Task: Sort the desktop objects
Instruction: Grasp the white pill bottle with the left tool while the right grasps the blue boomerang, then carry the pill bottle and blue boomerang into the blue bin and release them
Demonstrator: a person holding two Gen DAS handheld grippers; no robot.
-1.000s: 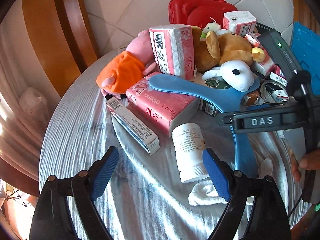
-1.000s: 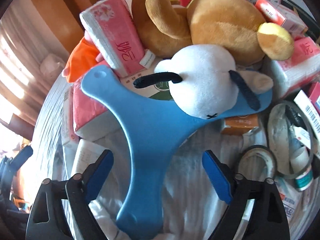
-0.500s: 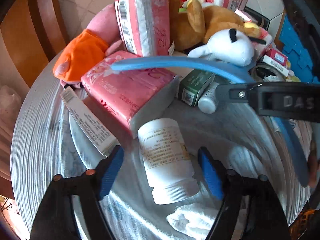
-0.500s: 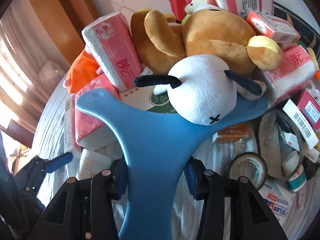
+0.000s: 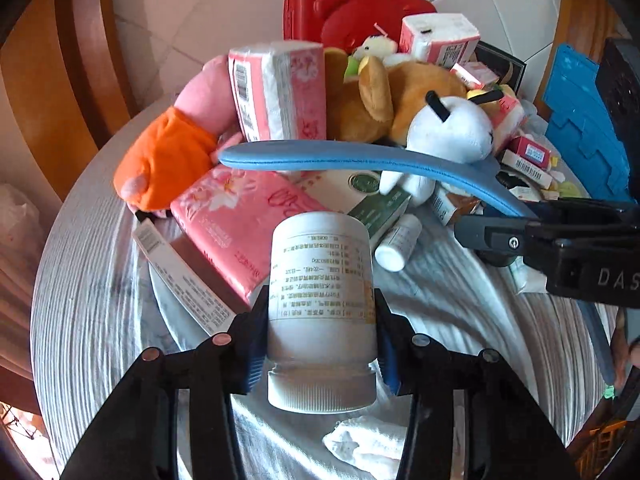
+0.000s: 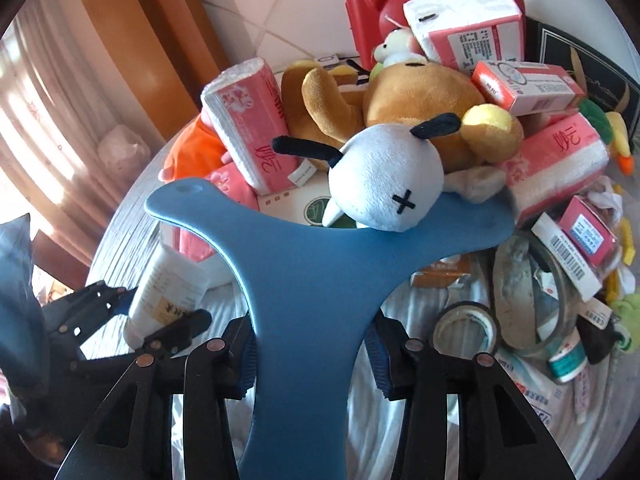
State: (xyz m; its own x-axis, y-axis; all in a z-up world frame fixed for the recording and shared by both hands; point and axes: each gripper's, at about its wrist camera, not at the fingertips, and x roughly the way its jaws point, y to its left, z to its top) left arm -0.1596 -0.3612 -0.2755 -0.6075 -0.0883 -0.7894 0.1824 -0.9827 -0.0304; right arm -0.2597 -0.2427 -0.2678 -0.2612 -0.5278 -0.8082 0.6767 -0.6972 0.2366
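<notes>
A white pill bottle [image 5: 320, 280] with a ribbed cap sits between the blue pads of my left gripper [image 5: 320, 336], lifted off the cloth; the jaws are closing and the pads press its sides. My right gripper [image 6: 312, 356] is closing on the stem of a flat blue Y-shaped piece [image 6: 312, 264], its pads against both edges. The piece is raised, and a white plush head with black ears [image 6: 384, 184] rests on its far arm. In the right wrist view the left gripper [image 6: 160, 312] holds the bottle [image 6: 172, 284] at lower left.
A pile fills the round cloth-covered table [image 5: 80, 300]: pink tissue packs [image 5: 248, 216], a brown plush [image 6: 420, 96], an orange and pink plush [image 5: 168, 160], a red case [image 5: 352, 4], small boxes [image 6: 528, 88], a tape roll [image 6: 464, 328] and a small white bottle [image 5: 396, 244].
Both grippers have narrowed, the left onto the pill bottle and the right onto the blue piece's stem. The bottle is now off the cloth. The blue piece has risen with the plush head on it.
</notes>
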